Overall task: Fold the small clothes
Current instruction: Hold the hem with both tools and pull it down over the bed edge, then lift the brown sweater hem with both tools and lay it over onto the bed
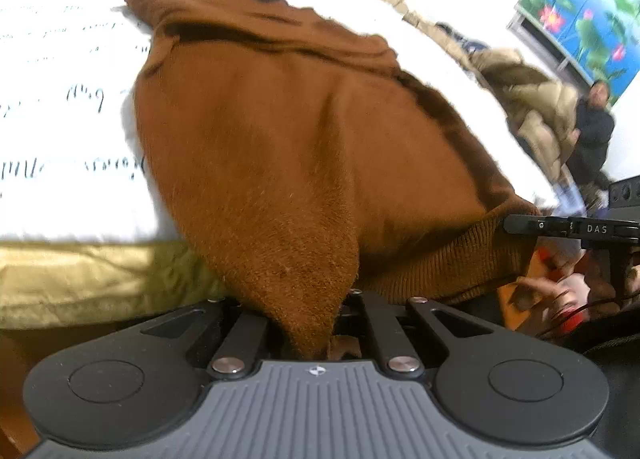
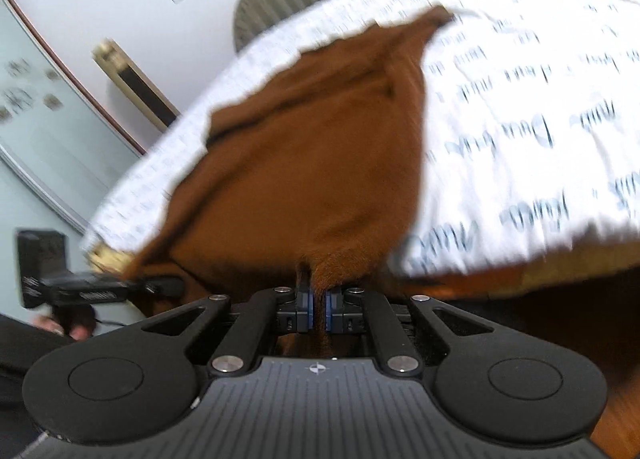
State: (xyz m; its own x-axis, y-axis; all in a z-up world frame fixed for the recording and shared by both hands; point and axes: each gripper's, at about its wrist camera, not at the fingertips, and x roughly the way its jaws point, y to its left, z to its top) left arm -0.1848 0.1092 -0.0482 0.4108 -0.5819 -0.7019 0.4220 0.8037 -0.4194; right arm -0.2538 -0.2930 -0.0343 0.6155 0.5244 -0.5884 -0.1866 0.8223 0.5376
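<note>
Both tools are pinching the near hem of the brown fuzzy knitted garment: left tool, right tool. It is lying on the white script-printed bedsheet, apparently being raised for folding.

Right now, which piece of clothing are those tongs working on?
Look at the white sheet printed with dark writing. On it lies a brown sweater, its near edge pinched by both tongs. It is the only brown, fuzzy thing there.
</note>
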